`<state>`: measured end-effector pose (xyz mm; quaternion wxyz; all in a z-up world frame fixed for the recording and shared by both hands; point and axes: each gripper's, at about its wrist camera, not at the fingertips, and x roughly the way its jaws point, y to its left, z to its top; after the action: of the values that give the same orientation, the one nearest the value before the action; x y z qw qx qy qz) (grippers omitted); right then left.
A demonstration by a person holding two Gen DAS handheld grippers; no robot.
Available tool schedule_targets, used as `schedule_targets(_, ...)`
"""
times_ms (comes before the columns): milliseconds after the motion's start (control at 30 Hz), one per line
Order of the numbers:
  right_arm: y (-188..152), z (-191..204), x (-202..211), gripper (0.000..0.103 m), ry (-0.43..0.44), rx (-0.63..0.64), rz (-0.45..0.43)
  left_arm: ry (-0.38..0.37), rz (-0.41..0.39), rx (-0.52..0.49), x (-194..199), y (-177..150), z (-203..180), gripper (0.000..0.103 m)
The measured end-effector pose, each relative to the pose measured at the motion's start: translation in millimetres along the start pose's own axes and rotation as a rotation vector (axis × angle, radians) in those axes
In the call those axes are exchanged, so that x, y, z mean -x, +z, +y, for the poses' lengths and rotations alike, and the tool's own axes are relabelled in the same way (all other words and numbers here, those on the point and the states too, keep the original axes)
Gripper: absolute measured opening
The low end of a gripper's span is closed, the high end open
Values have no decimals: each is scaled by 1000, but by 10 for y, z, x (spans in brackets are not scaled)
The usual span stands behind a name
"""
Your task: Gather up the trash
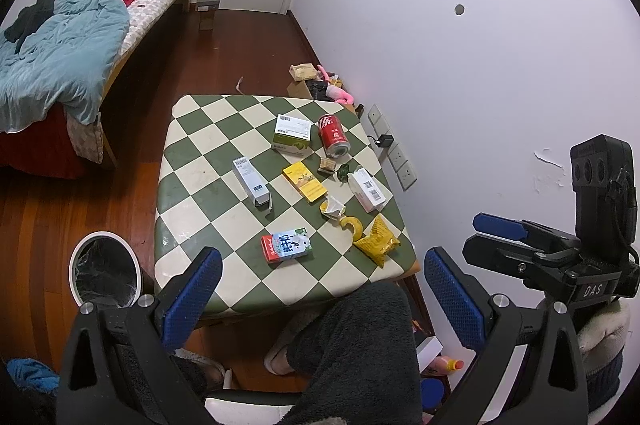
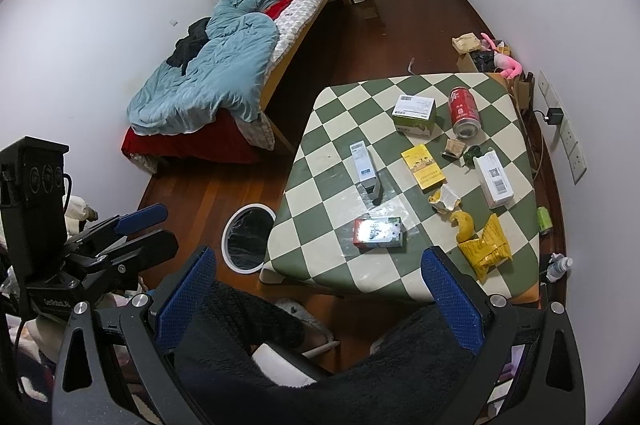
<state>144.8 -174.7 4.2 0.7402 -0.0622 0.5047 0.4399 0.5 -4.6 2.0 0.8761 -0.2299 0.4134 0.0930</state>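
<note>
Holding both tongs above my knees, I look down on the checkered table (image 1: 200, 153) with its litter. My left tongs (image 1: 322, 289) are spread wide with nothing between the blue pads, and my right tongs (image 2: 320, 289) are just as wide and bare. In the left view the right tongs show from the side, near the wall.

On the table a milk carton (image 1: 286, 245) lies nearest me. Beyond it a long grey box (image 1: 253, 181) sits apart towards the bed side. A yellow snack bag (image 1: 376, 239) rests by the near corner on the wall side, with a banana peel (image 1: 352, 225) touching it and a crumpled wrapper (image 1: 332, 206) just behind. A flat yellow box (image 1: 305, 182), a white box (image 1: 367, 190), a green and white box (image 1: 292, 134) and a red can (image 1: 334, 136) on its side fill the far half.

The bin (image 1: 105, 270), lined with a black bag, stands on the floor beside the table's near left corner
</note>
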Motion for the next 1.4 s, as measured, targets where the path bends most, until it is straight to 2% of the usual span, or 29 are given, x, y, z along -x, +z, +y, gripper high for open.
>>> schedule_targets(1400, -10, -12, 15, 103, 1, -1, -2, -12, 1, -18, 8, 33, -63, 103)
